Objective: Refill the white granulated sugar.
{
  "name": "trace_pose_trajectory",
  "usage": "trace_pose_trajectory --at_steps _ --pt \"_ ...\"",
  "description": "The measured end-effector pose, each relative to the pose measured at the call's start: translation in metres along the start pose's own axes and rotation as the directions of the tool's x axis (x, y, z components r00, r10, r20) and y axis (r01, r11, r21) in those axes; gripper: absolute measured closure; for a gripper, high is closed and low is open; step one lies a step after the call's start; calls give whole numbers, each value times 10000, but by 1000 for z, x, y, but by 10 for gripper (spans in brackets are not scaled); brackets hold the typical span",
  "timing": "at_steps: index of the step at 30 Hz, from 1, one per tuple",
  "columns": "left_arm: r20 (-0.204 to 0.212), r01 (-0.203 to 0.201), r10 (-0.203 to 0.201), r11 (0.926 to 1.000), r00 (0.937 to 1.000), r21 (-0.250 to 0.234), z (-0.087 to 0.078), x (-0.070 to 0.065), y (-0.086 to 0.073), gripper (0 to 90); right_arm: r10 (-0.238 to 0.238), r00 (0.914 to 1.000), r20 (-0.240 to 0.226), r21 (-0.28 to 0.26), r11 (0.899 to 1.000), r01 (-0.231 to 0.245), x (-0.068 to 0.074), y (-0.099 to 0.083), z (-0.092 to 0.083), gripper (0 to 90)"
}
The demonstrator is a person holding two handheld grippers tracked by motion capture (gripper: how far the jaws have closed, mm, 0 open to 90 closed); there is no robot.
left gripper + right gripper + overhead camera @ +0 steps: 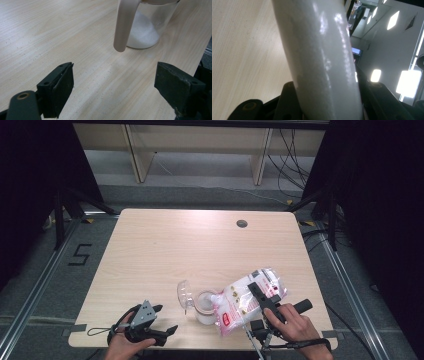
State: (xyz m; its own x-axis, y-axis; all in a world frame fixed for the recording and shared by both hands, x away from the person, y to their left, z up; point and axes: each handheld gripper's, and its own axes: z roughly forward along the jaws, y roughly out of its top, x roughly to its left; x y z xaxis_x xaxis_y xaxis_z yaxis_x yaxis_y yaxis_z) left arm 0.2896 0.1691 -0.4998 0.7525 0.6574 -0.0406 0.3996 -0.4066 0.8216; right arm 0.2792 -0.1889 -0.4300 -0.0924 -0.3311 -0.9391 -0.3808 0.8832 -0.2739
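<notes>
Two claws are at work at the near edge of the surface (150, 245). The right claw (261, 298) is clamped on a clear plastic bag (250, 297) of white granules; in the right gripper view the bag (322, 62) bulges up, smooth and glossy, between the two black jaws, which press into its sides. It is held tilted, its lower end leaning onto the mouth of a glass jar (204, 307) that stands near the front edge, just left of the bag. The left claw (162, 327) rests low at the near left corner with its jaws spread wide and nothing between them; in the left gripper view its flat, matte black pads (62, 87) frame bare wood.

Pouring looks to be the step in hand: the jar (147, 32) already holds a sloped white heap at its bottom, sugar or salt by the look of it. A rounded clear lid (184, 294) hangs open at the jar's left side, and a pale, smooth bail or handle (125, 25) curves down in front of the glass.

Next, I judge, the bag needs a steadier tilt with its opening kept over the jar's mouth, or the free left claw brought in to brace the jar. The surface is pale wood-grain laminate, and fine scattered grains speckle it near the jar.
</notes>
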Motion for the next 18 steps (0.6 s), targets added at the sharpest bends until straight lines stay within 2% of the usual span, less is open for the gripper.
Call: trace_pose_trajectory --at_steps 9,10,11,12,18 --pt "8 3 -3 10000 10000 -28 0 0 0 155 8 10000 1 -3 10000 -8 0 0 0 643" --pt "7 2 -2 10000 10000 -6 0 0 0 155 222 9997 -69 59 9997 -222 2 0 0 643" --pt "-17 -4 4 10000 10000 7 0 0 0 155 217 9997 -105 59 9997 -217 2 -1 0 643" --pt "4 -1 1 10000 10000 11 0 0 0 155 247 9997 25 17 9997 -247 3 -1 0 643" --pt "-18 -3 3 10000 10000 13 0 0 0 155 227 9997 35 -25 9997 -227 3 -1 1 644"
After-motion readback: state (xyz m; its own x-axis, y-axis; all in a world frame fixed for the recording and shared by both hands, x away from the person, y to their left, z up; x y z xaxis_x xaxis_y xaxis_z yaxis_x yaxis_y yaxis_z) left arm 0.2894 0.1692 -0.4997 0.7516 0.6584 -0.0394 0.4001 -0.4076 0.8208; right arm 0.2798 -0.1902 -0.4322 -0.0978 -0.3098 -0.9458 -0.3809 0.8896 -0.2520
